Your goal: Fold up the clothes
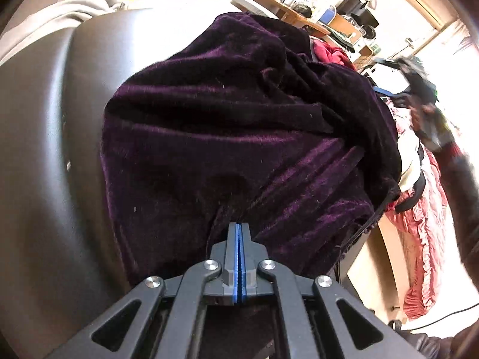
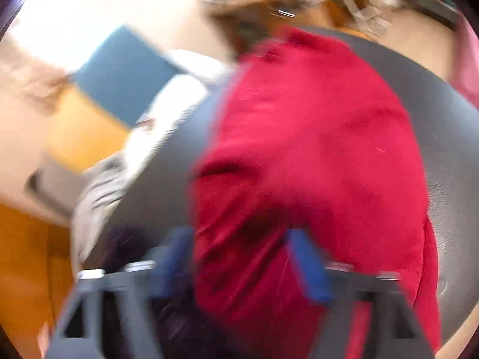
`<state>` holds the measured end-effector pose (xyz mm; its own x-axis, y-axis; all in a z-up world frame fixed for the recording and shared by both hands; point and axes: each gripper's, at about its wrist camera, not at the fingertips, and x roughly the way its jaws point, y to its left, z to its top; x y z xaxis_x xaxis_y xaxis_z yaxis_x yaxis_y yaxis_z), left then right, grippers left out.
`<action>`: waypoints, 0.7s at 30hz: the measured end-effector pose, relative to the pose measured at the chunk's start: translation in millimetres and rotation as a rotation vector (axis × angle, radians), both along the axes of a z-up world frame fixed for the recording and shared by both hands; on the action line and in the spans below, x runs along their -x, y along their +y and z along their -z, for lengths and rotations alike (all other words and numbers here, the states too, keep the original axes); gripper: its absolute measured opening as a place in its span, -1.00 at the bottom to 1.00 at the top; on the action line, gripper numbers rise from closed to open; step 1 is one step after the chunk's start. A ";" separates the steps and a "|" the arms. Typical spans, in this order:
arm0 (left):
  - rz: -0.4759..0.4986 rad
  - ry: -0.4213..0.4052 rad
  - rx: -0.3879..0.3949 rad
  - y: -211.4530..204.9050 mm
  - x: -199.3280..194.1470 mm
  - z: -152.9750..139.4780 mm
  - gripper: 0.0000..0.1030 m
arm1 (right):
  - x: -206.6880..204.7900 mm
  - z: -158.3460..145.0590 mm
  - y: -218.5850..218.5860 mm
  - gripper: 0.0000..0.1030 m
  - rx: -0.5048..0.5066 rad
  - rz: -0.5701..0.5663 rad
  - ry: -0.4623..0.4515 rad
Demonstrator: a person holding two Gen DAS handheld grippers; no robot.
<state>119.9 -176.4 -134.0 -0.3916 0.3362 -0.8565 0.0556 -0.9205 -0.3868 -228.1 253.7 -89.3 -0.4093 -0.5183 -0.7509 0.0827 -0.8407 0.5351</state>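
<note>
A dark purple velvet garment (image 1: pixel 227 137) lies bunched on a black leather surface (image 1: pixel 60 149). My left gripper (image 1: pixel 238 227) is shut on a fold of the purple garment at its near edge. In the blurred right wrist view, a red garment (image 2: pixel 314 155) lies on the same black surface (image 2: pixel 449 149). My right gripper (image 2: pixel 239 239) is open, its blue-padded fingers (image 2: pixel 305 257) on either side of the red cloth's near end. A bit of the purple garment (image 2: pixel 125 245) shows at lower left. The other gripper and hand (image 1: pixel 428 119) appear blurred at the right of the left wrist view.
A grey hoodie (image 1: pixel 60 12) lies at the far left of the surface. A pile of pink and white clothes (image 1: pixel 419 209) hangs at the right. A cluttered wooden desk (image 1: pixel 299 9) stands behind. A blue and yellow wall panel (image 2: pixel 119 83) is at the left.
</note>
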 end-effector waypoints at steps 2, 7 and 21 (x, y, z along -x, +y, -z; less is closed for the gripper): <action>-0.008 0.005 0.013 9.0 -9.2 -4.6 -0.96 | -46.6 -25.2 -6.4 0.91 0.020 -0.085 0.072; -0.104 0.007 -0.082 -12.6 -37.0 0.3 -0.96 | -152.6 -34.5 -16.5 0.91 -0.035 -0.194 0.149; -0.143 0.109 -0.070 -11.1 -29.0 -15.7 -0.65 | -240.6 23.5 -13.5 -0.66 -0.153 0.008 0.135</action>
